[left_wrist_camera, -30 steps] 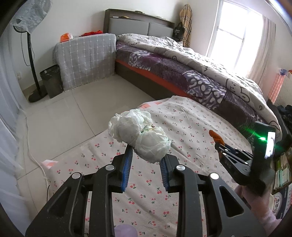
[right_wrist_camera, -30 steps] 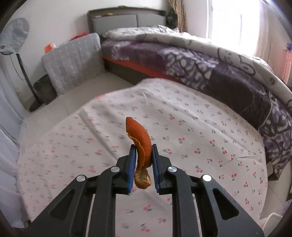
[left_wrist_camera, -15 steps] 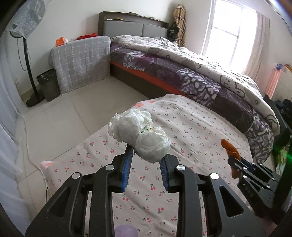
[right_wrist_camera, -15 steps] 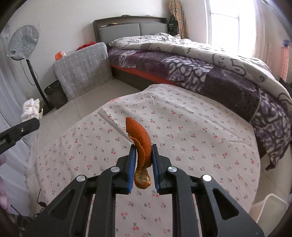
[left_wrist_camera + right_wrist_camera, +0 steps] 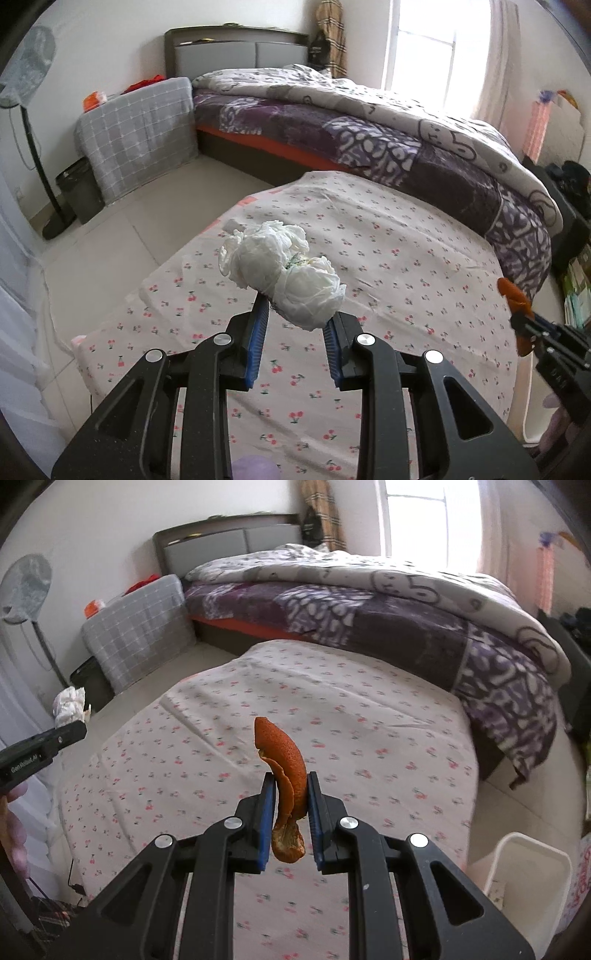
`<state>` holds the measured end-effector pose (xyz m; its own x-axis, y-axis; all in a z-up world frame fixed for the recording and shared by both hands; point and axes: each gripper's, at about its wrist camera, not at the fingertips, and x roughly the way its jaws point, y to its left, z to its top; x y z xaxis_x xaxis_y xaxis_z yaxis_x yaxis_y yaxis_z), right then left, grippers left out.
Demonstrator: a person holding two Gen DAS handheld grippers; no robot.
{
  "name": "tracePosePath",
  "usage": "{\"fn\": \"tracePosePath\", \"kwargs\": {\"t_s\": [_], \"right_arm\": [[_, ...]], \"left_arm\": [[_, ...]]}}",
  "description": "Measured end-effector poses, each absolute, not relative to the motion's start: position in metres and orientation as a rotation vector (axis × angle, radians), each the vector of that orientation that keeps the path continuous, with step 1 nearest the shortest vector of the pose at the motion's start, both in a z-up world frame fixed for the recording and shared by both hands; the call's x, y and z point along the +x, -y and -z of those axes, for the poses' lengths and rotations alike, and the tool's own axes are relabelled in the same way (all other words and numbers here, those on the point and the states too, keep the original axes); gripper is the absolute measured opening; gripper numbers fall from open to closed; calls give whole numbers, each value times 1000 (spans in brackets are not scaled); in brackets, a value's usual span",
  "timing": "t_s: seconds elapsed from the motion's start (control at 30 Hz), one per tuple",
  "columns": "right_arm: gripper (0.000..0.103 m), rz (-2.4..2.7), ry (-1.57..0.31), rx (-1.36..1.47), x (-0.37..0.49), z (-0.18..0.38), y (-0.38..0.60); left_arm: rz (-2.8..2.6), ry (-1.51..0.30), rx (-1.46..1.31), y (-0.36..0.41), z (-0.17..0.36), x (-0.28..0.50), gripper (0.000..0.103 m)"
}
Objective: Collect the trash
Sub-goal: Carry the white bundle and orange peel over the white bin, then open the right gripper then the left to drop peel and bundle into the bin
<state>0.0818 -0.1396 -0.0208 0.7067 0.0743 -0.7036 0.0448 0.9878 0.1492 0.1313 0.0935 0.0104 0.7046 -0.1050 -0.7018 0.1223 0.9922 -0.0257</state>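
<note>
My left gripper (image 5: 295,317) is shut on a crumpled white tissue wad (image 5: 280,273) and holds it above the cherry-print tablecloth (image 5: 388,266). The wad also shows at the left edge of the right wrist view (image 5: 68,705). My right gripper (image 5: 290,790) is shut on a curled orange peel (image 5: 284,771), held above the same cloth (image 5: 369,720). The peel also shows at the right edge of the left wrist view (image 5: 511,295). A white bin (image 5: 528,871) stands on the floor at the lower right of the right wrist view.
A bed with a purple patterned duvet (image 5: 406,122) runs along the far side of the table. A grey checked covered box (image 5: 136,129), a dark waste bin (image 5: 79,188) and a standing fan (image 5: 26,81) are at the far left. The window is behind the bed.
Both grippers have pulled back and to the right over the table, each keeping its hold. The white bin has come into the right wrist view.
</note>
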Motion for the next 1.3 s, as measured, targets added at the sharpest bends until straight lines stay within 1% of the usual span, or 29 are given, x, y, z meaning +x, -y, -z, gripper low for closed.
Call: {"fn": "tracePosePath", "kwargs": {"t_s": [0.7,1.0,1.2,1.23,1.27,1.3], "right_arm": [[18,246,-691,318,20,3,272],[18,392,-718,322,-19,6,321],[21,482,-765,367,-48,13,357],[22,499,-768,369,-54,13,362],[36,514,-764,374,-59,13,368],[47,538,-759,375,-66,12,373]], "left_arm": [[311,-764,180,31,10,103,27],[400,-752,231,82,12,84,27],[466,-741,266,121,12,63,27],[475,-740,271,126,12,60,27],[488,-739,278,134,13,55,27],[497,-739,280,139,13,52,27]]}}
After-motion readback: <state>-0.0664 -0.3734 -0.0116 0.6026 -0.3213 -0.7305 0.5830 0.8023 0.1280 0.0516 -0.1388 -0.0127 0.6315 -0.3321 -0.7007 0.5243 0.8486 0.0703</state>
